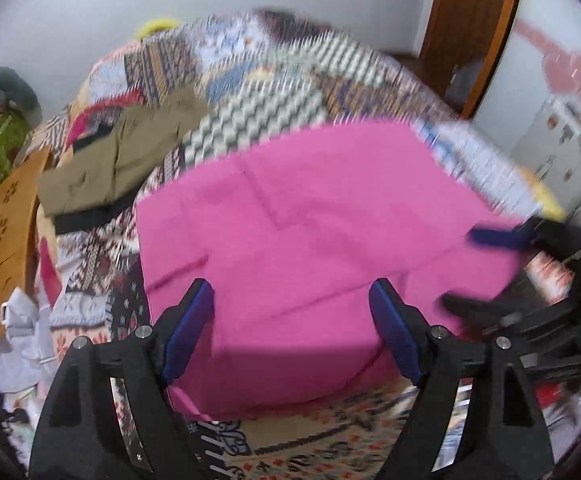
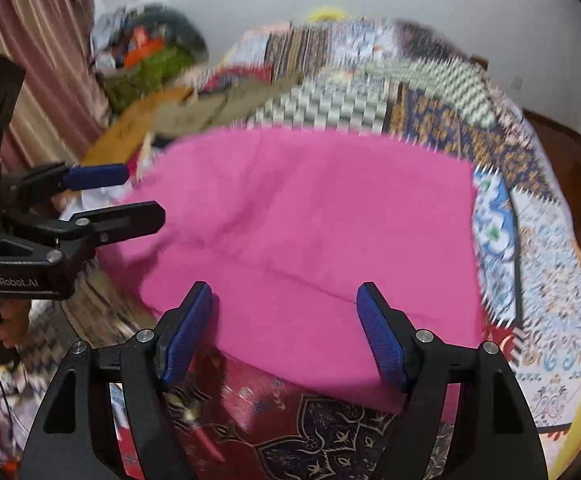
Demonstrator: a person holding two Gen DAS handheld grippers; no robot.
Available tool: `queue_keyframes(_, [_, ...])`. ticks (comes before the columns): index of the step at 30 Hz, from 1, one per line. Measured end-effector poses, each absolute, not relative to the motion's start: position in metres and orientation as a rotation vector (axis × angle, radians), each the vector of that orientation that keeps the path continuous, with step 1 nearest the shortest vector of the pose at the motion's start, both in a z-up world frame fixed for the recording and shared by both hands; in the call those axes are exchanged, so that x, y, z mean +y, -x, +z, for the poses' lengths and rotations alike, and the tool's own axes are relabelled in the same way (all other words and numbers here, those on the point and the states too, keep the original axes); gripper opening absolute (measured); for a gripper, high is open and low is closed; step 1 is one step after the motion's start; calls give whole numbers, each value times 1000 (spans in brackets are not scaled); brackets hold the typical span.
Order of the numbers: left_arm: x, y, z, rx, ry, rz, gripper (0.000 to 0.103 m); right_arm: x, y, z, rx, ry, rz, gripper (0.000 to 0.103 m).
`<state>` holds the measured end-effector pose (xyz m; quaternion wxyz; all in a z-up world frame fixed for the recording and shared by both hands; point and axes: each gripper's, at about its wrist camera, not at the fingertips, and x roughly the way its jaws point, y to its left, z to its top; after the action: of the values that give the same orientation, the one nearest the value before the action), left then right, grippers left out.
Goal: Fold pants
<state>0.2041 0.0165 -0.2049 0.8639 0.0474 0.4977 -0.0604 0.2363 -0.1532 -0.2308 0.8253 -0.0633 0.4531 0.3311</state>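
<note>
The pink pants (image 1: pixel 310 240) lie folded into a broad rectangle on the patterned bedspread (image 1: pixel 274 80); they also show in the right wrist view (image 2: pixel 310 220). My left gripper (image 1: pixel 292 296) is open and empty, hovering over the pants' near edge. My right gripper (image 2: pixel 284 300) is open and empty above the near edge too. The right gripper shows at the right in the left wrist view (image 1: pixel 474 268), and the left gripper at the left in the right wrist view (image 2: pixel 138 196). Both views are motion-blurred.
Folded olive-green pants (image 1: pixel 118 160) on a dark garment lie at the bed's back left. A wooden board (image 1: pixel 6 236) stands at the left edge. White cloth (image 1: pixel 22 332) lies lower left. A wooden door frame (image 1: pixel 478 28) is at the right.
</note>
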Motion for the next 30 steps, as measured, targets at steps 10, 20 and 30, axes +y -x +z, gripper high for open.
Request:
queue_keyframes(10, [51, -181, -208, 1015, -61, -70, 91, -194, -238, -233, 950, 89, 632, 72])
queue_keyframes(20, [80, -166, -206, 1014, -31, 22, 92, -237, -232, -237, 963, -19, 547, 76])
queue_keyframes(30, [91, -174, -175, 911, -100, 114, 92, -266, -232, -239, 966, -4, 449, 77])
